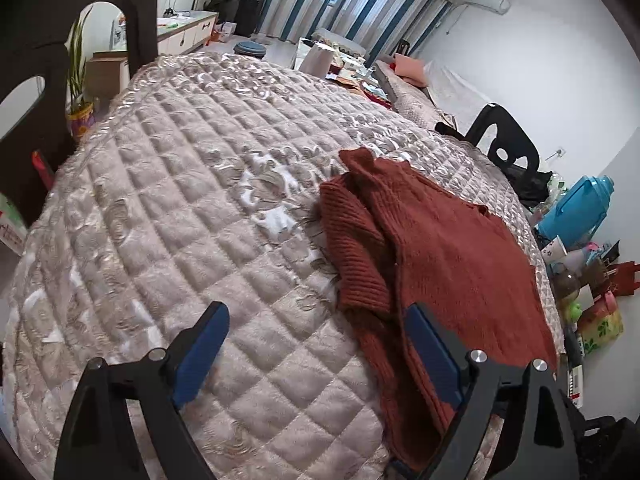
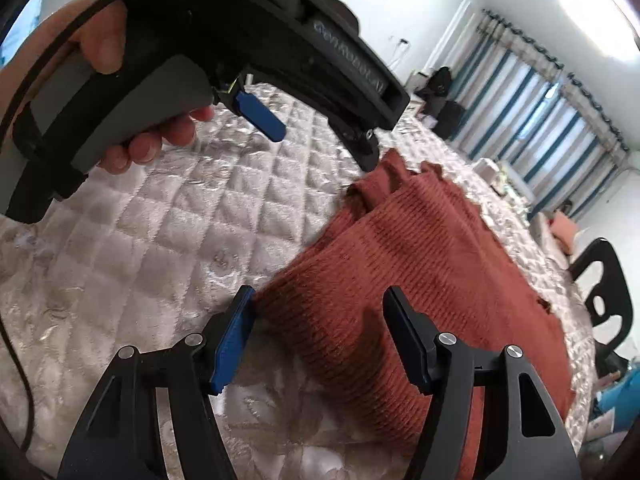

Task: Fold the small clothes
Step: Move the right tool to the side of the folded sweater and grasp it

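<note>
A rust-red knitted sweater lies flat on the quilted beige table cover, with one sleeve folded over its body. My left gripper is open at the sweater's near left edge, its right finger resting on the knit. In the right wrist view the sweater fills the middle. My right gripper is open just above the sweater's ribbed edge, which lies between the fingers. The left gripper, held by a hand, shows at the top of that view, open above the sweater's far end.
A dark chair back stands at the left. Another black chair stands at the right. A blue jug and cluttered items lie beyond the right edge. A potted plant stands far left.
</note>
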{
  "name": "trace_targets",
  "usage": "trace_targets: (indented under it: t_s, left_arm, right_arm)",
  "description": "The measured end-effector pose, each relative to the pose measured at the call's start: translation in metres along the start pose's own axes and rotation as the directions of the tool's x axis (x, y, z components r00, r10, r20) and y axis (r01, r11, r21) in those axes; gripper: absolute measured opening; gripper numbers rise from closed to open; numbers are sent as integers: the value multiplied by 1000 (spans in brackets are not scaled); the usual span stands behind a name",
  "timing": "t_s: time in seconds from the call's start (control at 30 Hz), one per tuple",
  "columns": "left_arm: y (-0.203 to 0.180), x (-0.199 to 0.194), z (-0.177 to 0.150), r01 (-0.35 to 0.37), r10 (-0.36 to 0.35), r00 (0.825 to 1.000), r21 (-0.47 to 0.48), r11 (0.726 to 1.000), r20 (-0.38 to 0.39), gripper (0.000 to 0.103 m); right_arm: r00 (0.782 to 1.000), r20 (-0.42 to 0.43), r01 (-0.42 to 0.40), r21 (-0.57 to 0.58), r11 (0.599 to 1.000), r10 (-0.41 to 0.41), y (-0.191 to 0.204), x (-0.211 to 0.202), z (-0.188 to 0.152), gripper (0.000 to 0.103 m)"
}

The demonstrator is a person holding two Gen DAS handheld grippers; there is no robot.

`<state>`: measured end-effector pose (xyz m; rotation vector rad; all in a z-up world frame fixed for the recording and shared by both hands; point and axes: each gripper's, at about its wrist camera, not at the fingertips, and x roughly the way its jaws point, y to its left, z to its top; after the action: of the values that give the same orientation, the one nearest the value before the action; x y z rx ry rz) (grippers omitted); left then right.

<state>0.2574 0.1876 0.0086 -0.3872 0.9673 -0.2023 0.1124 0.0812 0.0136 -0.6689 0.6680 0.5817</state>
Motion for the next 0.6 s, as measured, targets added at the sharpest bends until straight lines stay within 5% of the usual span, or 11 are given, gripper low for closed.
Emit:
trace_targets:
  t_s: [0.37,0.6]
  left_arm:
    - [-11,17,7,-8,8,999,20,1000,-36,92]
    - [-10,23,13,0,0,999,-4,1000,-44,93]
  right_arm:
    - [1000,-12,-27,85,996,29,-14,8,0,55]
    - [1000,-13,-22,88,996,23,-13,9,0,37]
